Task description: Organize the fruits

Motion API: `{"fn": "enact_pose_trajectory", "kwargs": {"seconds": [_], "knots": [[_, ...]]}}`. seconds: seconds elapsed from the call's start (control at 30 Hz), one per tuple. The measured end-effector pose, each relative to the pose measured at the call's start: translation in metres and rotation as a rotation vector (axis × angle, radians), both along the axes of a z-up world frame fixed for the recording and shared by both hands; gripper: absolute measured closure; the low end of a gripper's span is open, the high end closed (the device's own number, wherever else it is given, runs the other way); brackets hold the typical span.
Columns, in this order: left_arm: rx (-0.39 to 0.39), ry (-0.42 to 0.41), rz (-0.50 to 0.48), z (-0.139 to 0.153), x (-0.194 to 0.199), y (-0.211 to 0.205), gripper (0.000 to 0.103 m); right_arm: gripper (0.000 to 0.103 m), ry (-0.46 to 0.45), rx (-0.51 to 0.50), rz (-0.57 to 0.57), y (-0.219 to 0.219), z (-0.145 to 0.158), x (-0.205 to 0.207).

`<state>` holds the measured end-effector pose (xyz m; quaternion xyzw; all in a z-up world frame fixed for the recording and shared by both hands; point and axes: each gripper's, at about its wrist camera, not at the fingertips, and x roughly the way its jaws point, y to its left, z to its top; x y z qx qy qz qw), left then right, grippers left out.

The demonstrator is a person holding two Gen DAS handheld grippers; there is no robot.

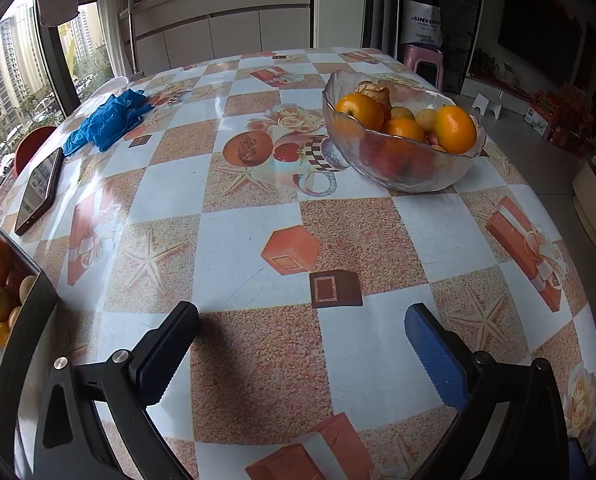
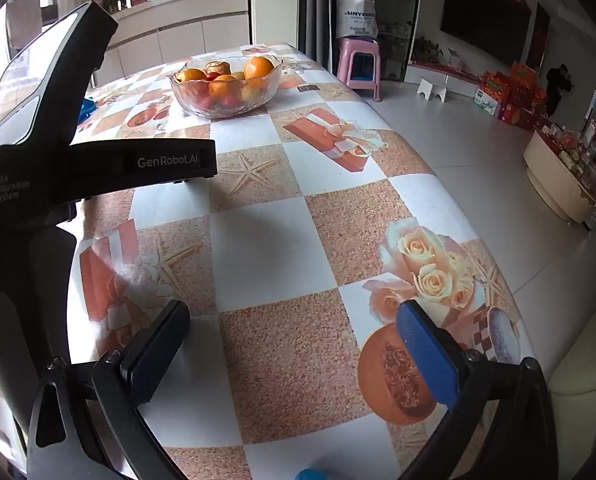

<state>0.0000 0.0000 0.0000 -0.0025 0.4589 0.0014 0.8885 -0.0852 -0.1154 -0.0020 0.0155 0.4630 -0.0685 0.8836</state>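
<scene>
The glass bowl (image 1: 402, 148) stands on the far part of the tabletop (image 1: 234, 240), filled with oranges (image 1: 454, 130) and smaller fruit. No fruit lies loose on the tabletop in either view. Left claw (image 1: 302, 340) and right claw (image 2: 294, 336): both spread fully, both empty, near edge, well apart from the bowl. Judgement: sorting has not begun; every step remains.

left gripper (image 1: 302, 322): my black frame, silver screws at the linkages; one black ribbed pad, one blue
right gripper (image 2: 294, 320): same black and blue pads
markings: "GenRobot.AI" in white on my left body
</scene>
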Motion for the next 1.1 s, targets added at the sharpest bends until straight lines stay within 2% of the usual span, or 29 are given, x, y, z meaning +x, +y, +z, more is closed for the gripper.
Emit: {"fn": "enact_pose_trajectory", "kwargs": {"seconds": [0.27, 1.1], "knots": [[-0.003, -0.003, 0.0, 0.0, -0.0001, 0.0001, 0.0, 0.0, -0.045, -0.005, -0.032, 0.0102, -0.0023, -0.0012], [-0.003, -0.002, -0.002, 0.0, 0.0002, 0.0001, 0.0, 0.0, -0.043, 0.001, -0.027, 0.01, -0.0016, -0.0006]]}}
